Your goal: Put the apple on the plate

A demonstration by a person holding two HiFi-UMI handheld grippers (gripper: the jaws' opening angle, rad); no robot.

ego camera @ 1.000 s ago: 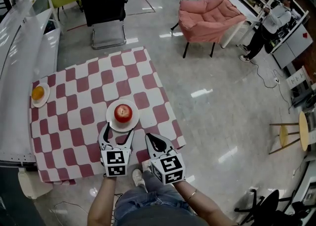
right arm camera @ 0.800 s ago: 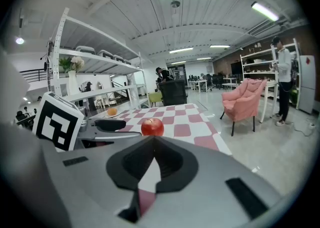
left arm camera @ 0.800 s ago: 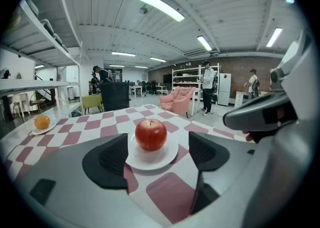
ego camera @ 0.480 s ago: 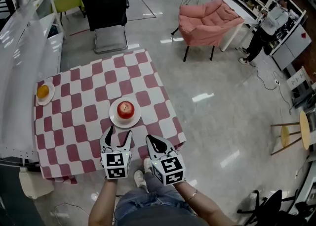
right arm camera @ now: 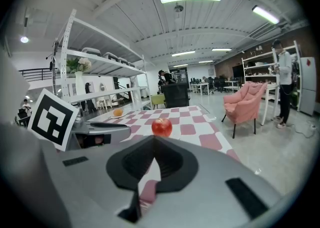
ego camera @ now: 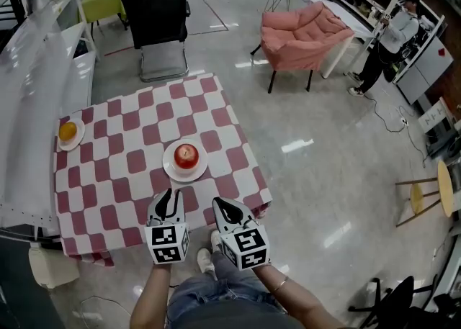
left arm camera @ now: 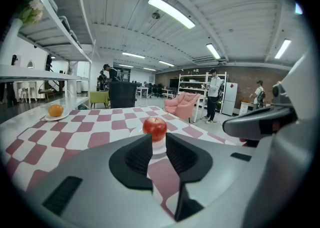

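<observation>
A red apple sits on a white plate near the front of the red-and-white checked table. Both grippers hover at the table's near edge, short of the plate and clear of it. My left gripper has just been closing its jaws; a narrow gap is left between them and nothing is in it. In the left gripper view the apple shows beyond that gap. My right gripper is shut and empty, with the apple ahead of its tips.
An orange lies on a small plate at the table's far left. White shelving runs along the left side. A black office chair and a pink armchair stand behind the table. A person stands at the far right.
Both grippers have drawn back from the plate toward the table's near edge. The left jaws went from wide open beside the plate to a narrow gap. The apple stays on the plate.
</observation>
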